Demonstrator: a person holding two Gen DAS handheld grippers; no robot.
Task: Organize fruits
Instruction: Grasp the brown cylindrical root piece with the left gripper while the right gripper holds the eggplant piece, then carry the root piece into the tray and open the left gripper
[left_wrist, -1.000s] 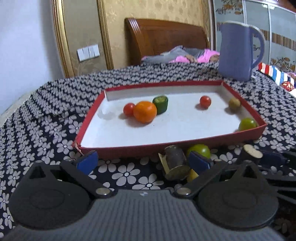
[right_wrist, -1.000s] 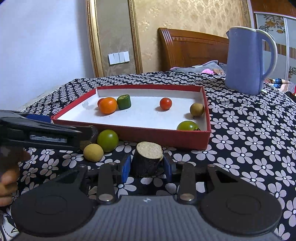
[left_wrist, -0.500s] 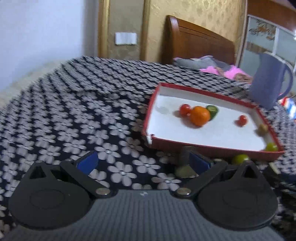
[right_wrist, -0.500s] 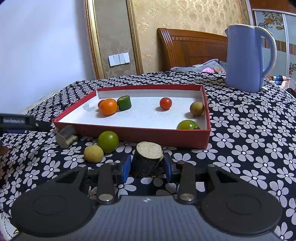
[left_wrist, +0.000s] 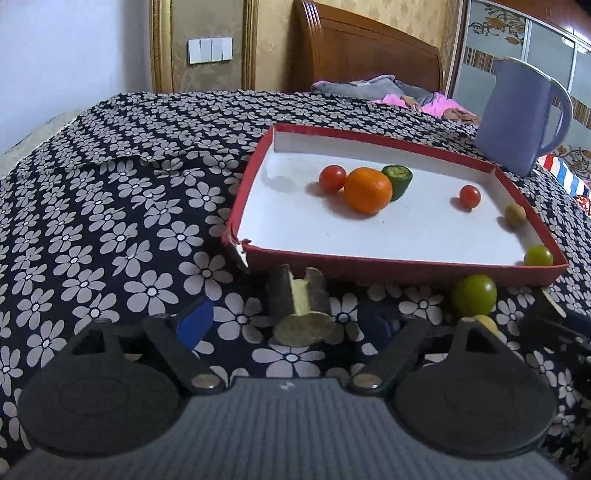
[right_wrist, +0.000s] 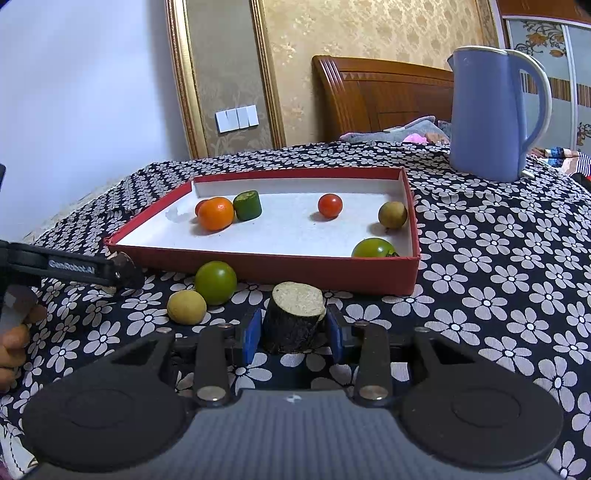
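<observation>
A red tray (left_wrist: 369, 264) (right_wrist: 280, 266) with a white floor holds an orange (left_wrist: 368, 190), two cherry tomatoes, a green cucumber piece (left_wrist: 398, 181), a tan longan (right_wrist: 392, 214) and a green tomato (right_wrist: 373, 248). My left gripper (left_wrist: 284, 319) is open around a dark cut vegetable chunk (left_wrist: 300, 308) lying in front of the tray. My right gripper (right_wrist: 291, 330) is shut on an upright dark chunk with a pale cut top (right_wrist: 293, 319). A green tomato (right_wrist: 215, 282) and a yellow longan (right_wrist: 186, 306) lie on the cloth between the grippers.
A blue kettle (right_wrist: 495, 114) stands behind the tray at the right. The surface is a black cloth with white flowers (left_wrist: 110, 221). A wooden headboard (left_wrist: 362, 62) and a gold-framed wall stand behind. The left gripper's finger (right_wrist: 74, 267) shows at the right wrist view's left edge.
My left gripper swung away to the left, then came back so the lying chunk sits between its open fingers. My right gripper stays shut on its chunk and has barely moved.
</observation>
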